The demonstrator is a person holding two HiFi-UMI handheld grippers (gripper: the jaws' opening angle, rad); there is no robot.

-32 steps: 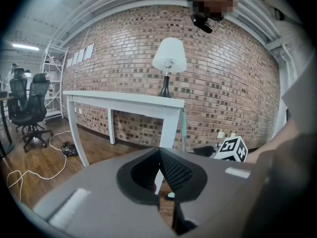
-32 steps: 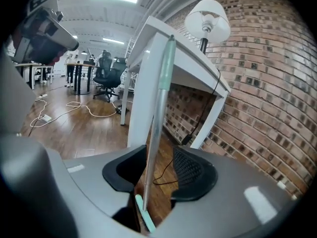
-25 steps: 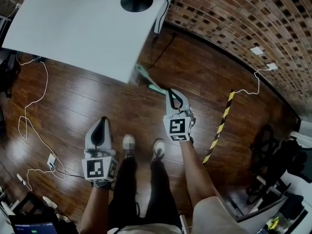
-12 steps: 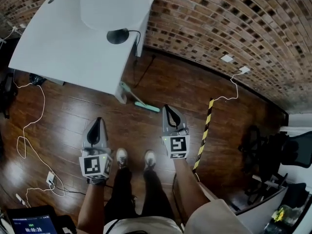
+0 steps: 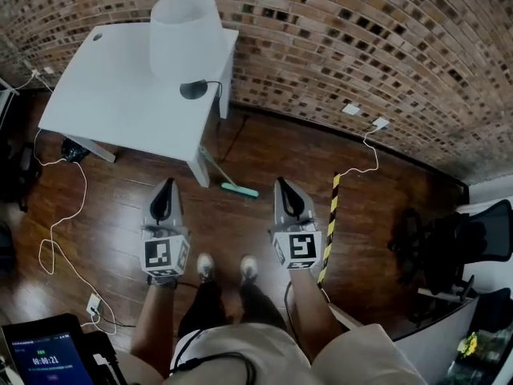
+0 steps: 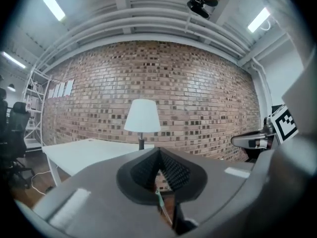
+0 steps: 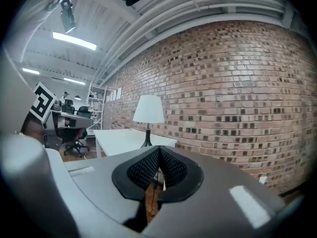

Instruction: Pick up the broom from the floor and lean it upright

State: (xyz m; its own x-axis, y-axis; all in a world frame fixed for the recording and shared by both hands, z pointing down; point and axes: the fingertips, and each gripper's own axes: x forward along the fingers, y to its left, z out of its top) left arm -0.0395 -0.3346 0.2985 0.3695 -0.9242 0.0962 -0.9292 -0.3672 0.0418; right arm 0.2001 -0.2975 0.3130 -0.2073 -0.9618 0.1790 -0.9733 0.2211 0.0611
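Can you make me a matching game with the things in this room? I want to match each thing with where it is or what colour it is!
Things:
1. lamp
2. broom
3. striped strip
4. cable

Place or colour:
A. lying on the floor by a leg of the table
B. yellow and black
C. standing on the table
D. white, snaking over the floor at the left

Right pairs: 1-C, 2-A, 3-B, 4-D
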